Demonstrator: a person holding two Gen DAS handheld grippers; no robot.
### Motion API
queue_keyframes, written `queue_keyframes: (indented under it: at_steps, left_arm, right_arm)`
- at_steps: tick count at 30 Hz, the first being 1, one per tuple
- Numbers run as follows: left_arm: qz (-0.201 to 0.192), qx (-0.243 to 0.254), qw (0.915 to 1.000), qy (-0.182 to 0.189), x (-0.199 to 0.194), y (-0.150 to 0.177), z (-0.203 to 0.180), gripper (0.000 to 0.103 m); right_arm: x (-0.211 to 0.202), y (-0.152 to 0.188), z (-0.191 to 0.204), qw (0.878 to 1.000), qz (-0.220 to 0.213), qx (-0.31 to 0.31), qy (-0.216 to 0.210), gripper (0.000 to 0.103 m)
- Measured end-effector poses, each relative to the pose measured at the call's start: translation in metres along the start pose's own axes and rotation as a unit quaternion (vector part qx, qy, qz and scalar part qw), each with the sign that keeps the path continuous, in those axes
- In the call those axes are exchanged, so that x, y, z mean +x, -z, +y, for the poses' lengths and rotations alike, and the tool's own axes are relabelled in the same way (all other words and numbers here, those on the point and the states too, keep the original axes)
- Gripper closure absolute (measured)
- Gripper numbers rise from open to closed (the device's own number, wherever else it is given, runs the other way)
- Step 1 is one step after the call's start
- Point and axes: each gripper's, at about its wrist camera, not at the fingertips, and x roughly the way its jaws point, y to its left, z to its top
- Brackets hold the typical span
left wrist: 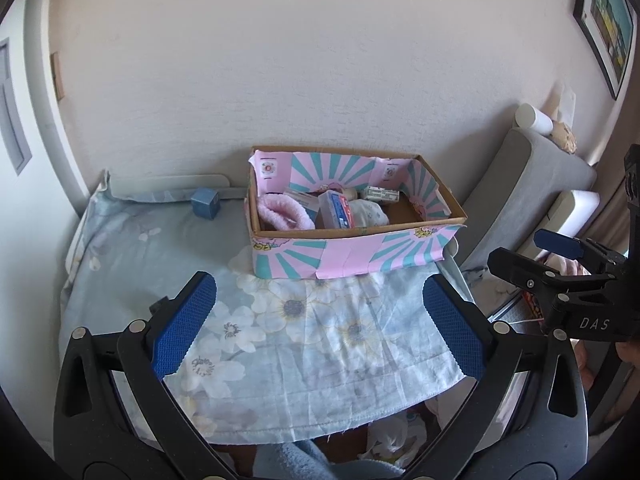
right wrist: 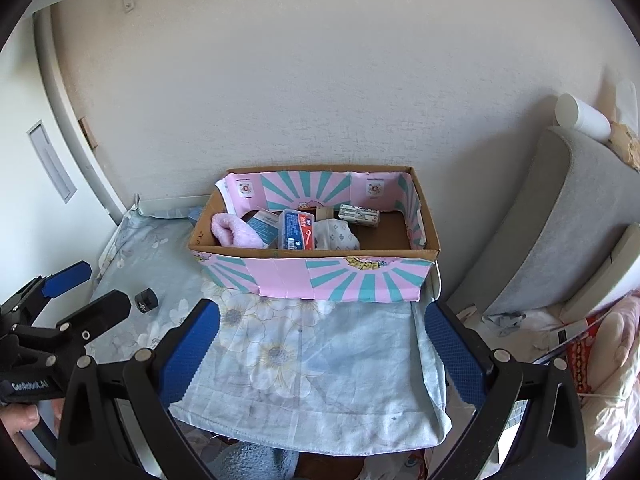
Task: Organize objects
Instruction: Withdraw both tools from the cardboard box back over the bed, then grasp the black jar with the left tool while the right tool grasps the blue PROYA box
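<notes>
A home room: floral cloth [left wrist: 304,332] over a small table, grey cushion [right wrist: 552,232], framed picture [left wrist: 608,28].

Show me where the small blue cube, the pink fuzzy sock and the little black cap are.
small blue cube [left wrist: 205,203]: left wrist view, on its front face.
pink fuzzy sock [left wrist: 280,211]: left wrist view, on its fluffy middle, inside the box.
little black cap [right wrist: 146,300]: right wrist view, on its side.

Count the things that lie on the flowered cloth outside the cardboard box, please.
2. A blue cube lies left of the box, near the wall. A small black cylinder lies nearer, at the left. Others may be hidden behind the box.
</notes>
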Motion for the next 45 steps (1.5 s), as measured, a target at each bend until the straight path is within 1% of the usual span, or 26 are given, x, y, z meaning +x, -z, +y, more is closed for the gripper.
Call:
queue_keyframes:
  at_steps: [3, 6, 11, 15, 21, 24, 28, 35, 39, 42, 45]
  left_arm:
    - [-0.006, -0.008, 0.9999, -0.01, -0.007, 0.001, 0.006, 0.0]
    - [-0.015, -0.018, 0.9994, -0.024, -0.017, 0.003, 0.015, 0.0]
    - [-0.025, -0.037, 0.9975, -0.055, -0.034, 0.009, 0.037, 0.0]
    - [-0.03, -0.06, 0.9943, -0.083, -0.045, 0.02, 0.059, 0.0]
    - [-0.021, -0.083, 0.9904, -0.108, -0.054, 0.042, 0.084, 0.0]
    - [-0.019, -0.091, 0.9896, -0.11, -0.055, 0.047, 0.094, 0.0]
    - [-0.015, -0.086, 0.9899, -0.112, -0.054, 0.051, 0.102, 0.0]
    - [-0.002, -0.089, 0.9894, -0.115, -0.045, 0.049, 0.121, 0.0]
    - [0.004, -0.087, 0.9896, -0.115, -0.038, 0.044, 0.135, 0.0]
    - [0.005, -0.084, 0.9906, -0.108, -0.031, 0.039, 0.148, 0.0]
    - [0.008, -0.069, 0.9938, -0.086, -0.019, 0.033, 0.161, 0.0]
  right_arm:
    - [-0.003, -0.003, 0.01, 1.0, -0.006, -0.015, 0.001, 0.001]
    - [-0.005, -0.007, 0.023, 0.999, -0.013, -0.03, -0.007, 0.001]
    - [-0.003, -0.014, 0.046, 0.998, -0.02, -0.052, -0.036, 0.001]
    - [0.0, -0.019, 0.066, 0.995, -0.027, -0.072, -0.06, 0.001]
    - [0.008, -0.021, 0.094, 0.991, -0.029, -0.09, -0.089, 0.001]
    - [0.014, -0.019, 0.104, 0.99, -0.025, -0.097, -0.097, 0.001]
    - [0.02, -0.021, 0.111, 0.99, -0.022, -0.101, -0.1, 0.001]
    - [0.035, -0.033, 0.122, 0.989, -0.022, -0.107, -0.098, 0.001]
    - [0.046, -0.049, 0.133, 0.988, -0.022, -0.117, -0.093, 0.001]
    - [0.056, -0.066, 0.146, 0.986, -0.022, -0.137, -0.09, 0.001]
    - [0.069, -0.083, 0.162, 0.981, -0.022, -0.167, -0.092, 0.001]
